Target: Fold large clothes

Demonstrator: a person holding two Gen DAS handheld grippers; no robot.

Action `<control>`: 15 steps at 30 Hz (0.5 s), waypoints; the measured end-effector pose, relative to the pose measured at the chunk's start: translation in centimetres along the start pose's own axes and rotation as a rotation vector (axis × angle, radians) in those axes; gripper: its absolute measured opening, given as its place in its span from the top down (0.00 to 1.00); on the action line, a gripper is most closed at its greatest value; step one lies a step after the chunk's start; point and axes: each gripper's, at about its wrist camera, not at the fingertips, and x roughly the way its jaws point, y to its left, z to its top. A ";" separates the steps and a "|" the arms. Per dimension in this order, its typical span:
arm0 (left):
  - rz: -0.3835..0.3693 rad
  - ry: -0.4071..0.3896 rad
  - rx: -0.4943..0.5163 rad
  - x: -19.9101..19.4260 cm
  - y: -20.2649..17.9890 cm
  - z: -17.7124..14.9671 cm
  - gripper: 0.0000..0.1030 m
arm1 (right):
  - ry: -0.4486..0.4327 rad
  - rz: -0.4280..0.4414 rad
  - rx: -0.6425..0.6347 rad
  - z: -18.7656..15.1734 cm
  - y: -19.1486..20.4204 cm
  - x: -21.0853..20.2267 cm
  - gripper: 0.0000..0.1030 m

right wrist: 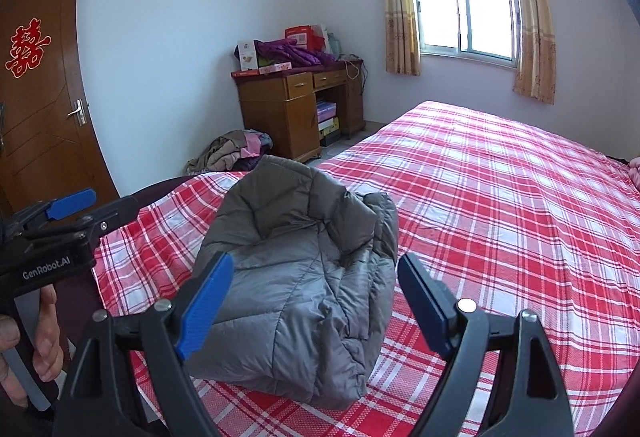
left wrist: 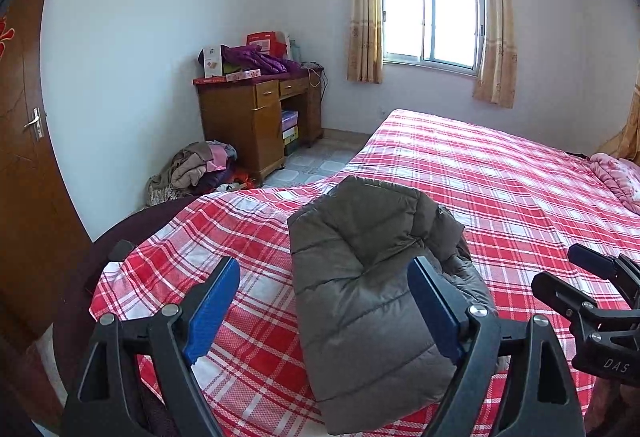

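A grey quilted down jacket lies folded into a compact bundle on the red plaid bed, near the foot corner. It also shows in the right wrist view. My left gripper is open and empty, held above and just short of the jacket's near end. My right gripper is open and empty, also hovering above the jacket. The right gripper shows at the right edge of the left wrist view, and the left gripper at the left edge of the right wrist view.
A wooden desk with boxes and purple clothing stands by the far wall. A pile of clothes lies on the floor beside it. A wooden door is at left. A pink quilt lies at the bed's far right.
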 end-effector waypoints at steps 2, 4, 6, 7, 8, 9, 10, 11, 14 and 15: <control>0.001 0.001 0.001 0.0 0.0 0.0 0.16 | -0.001 0.002 0.002 0.0 0.0 -0.1 0.16; 0.000 0.000 -0.001 0.0 0.0 0.0 0.16 | -0.001 0.005 0.003 0.1 0.0 -0.1 0.16; 0.001 0.001 0.000 0.0 0.0 0.0 0.16 | 0.000 0.008 0.003 0.1 0.1 -0.2 0.16; 0.001 0.001 0.000 0.0 0.0 0.0 0.16 | 0.000 0.007 0.002 0.1 0.1 -0.2 0.16; 0.002 0.001 0.000 0.1 -0.1 0.0 0.16 | 0.001 0.007 0.002 0.1 0.2 -0.2 0.16; 0.002 0.002 0.000 0.1 0.0 0.0 0.16 | 0.000 0.009 0.003 0.1 0.1 -0.2 0.16; 0.002 0.003 -0.001 0.1 0.0 0.0 0.16 | 0.000 0.009 0.003 0.1 0.1 -0.2 0.16; 0.001 0.003 -0.002 0.1 0.0 0.0 0.16 | 0.001 0.008 0.003 0.1 0.2 -0.2 0.16; 0.005 0.006 -0.002 0.2 0.0 0.0 0.16 | 0.002 0.010 0.002 0.0 0.3 -0.2 0.16; 0.005 0.007 -0.002 0.2 0.0 -0.1 0.16 | 0.002 0.010 0.001 0.1 0.3 -0.3 0.16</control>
